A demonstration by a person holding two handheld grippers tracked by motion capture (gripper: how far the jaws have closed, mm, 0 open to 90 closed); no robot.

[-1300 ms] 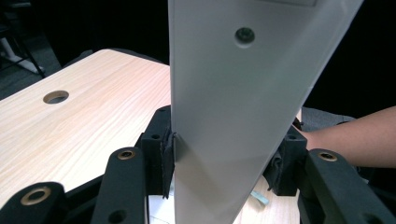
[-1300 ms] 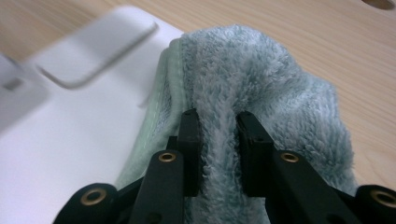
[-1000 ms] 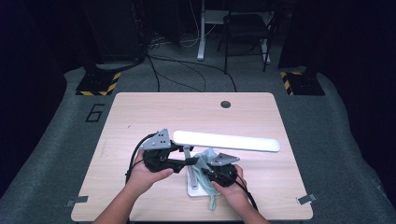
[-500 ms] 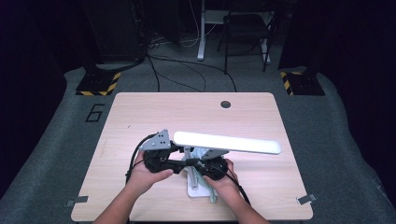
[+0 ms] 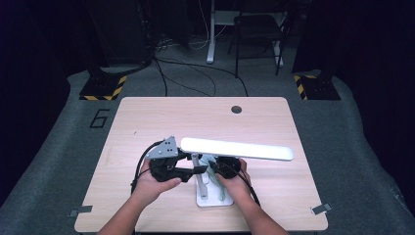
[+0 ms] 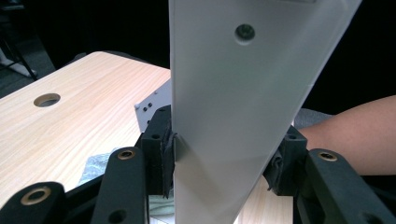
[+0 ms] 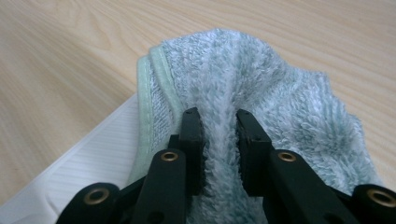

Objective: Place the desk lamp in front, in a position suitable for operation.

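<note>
On the wooden table (image 5: pixel 147 122) stands a white desk lamp (image 5: pixel 237 149), its base near the front edge. The left gripper (image 6: pixel 219 163) clamps the lamp's upright stem, while the right gripper (image 7: pixel 217 140) pinches a pale green cloth (image 7: pixel 280 102) lying over the lamp's base (image 7: pixel 84 158).

- A lab or test studio, dark all round.
- Lone wooden table (image 5: pixel 147 127) on grey matting.
- Hazard-striped stand feet (image 5: pixel 103 88), loose cables (image 5: pixel 195 73), floor number "6" (image 5: pixel 100 118).
</note>
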